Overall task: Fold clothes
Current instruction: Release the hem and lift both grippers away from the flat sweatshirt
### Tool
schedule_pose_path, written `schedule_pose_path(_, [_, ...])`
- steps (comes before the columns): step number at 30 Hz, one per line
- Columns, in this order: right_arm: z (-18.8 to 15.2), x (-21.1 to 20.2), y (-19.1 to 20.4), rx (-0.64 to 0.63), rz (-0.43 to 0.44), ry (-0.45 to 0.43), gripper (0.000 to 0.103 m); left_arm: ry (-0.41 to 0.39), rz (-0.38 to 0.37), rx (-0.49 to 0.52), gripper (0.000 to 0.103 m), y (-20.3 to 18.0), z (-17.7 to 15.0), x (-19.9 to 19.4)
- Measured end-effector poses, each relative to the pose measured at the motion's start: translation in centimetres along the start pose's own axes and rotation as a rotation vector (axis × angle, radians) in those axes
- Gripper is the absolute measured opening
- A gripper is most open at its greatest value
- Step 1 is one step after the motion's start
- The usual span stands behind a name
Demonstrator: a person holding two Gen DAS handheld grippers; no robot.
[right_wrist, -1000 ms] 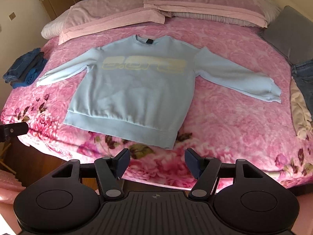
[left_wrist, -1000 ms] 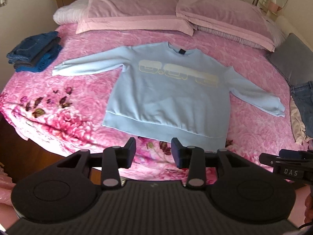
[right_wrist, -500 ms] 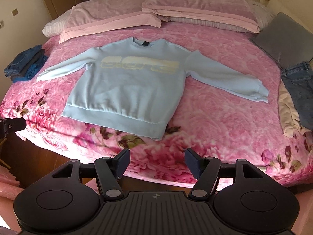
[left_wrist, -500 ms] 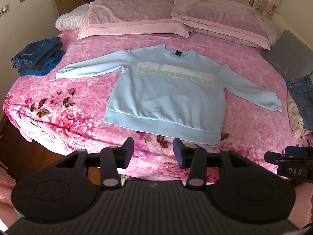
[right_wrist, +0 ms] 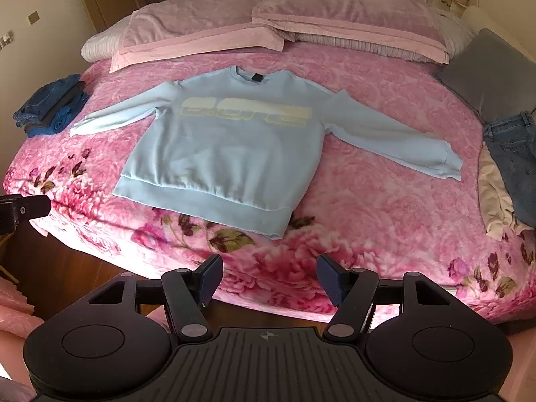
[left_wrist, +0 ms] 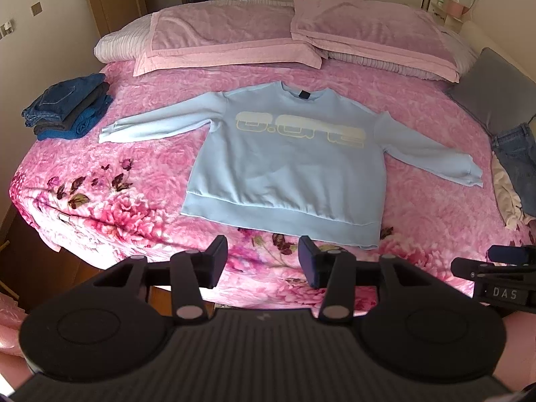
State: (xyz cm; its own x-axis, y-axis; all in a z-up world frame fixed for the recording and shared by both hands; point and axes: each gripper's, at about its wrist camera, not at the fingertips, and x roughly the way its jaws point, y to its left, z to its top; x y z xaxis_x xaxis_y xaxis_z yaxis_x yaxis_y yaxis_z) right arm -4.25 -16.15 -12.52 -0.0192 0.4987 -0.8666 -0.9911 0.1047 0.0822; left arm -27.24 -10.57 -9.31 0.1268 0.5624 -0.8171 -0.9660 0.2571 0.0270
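Bedroom, seen from the foot of a bed [left_wrist: 140, 167] covered in a pink floral blanket [right_wrist: 351, 207], with two pink pillows [left_wrist: 231, 43] side by side at the head. A light blue sweatshirt [left_wrist: 288, 171] lies flat and face up in the middle of the bed, collar toward the pillows, hem near the foot edge, pale lettering across the chest; both sleeves are spread outward, the one on my left reaching toward a stack of folded jeans [left_wrist: 67, 107] at the bed's left edge, the one on my right angling down toward a loose pile of denim and cream cloth [right_wrist: 506, 181] at the right edge. A grey cushion [right_wrist: 492, 77] sits behind that pile. I hold the left gripper [left_wrist: 263, 261] over the foot edge, short of the sweatshirt's hem, its jaws apart and holding nothing. The right gripper [right_wrist: 269, 278] hovers likewise over the foot edge, below the hem's right corner, jaws spread wider and also empty. Neither gripper touches the sweatshirt. In the left wrist view the right gripper's side shows at the lower right margin; in the right wrist view part of the left gripper shows at the left margin.
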Motion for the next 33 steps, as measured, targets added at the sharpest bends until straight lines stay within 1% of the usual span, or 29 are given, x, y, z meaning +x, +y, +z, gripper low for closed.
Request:
schedule_pose_path(7, [0.6,0.6,0.3,-0.013,0.005,0.005,0.065,0.002,0.009,-0.016,0.042,0.5,0.3,0.3])
schedule_pose_path(14, [1.6,1.5,0.5,-0.029,0.014,0.015,0.065,0.017,0.02,-0.038,0.042,0.8,0.7,1.5])
schedule_pose_path(20, [3.2,3.0,0.5,-0.041,0.026,0.024,0.065,0.014,0.029,-0.076,0.042,1.9,2.1,3.1])
schedule_pose_path(25, [5.2,5.0,-0.1,-0.015,0.044,0.021,0.065,0.004,0.025,-0.147,0.042,4.0,3.8,5.4])
schedule_pose_path(28, [6.7,6.5,-0.6,0.028,0.061,0.018,0.065,0.013,0.027,-0.188,0.042,5.7,4.9,7.2])
schedule_pose_path(33, [10.0,9.7,-0.7,0.081,0.087,0.043,0.065,0.023,0.016,-0.288,0.042,9.7,7.1,10.9])
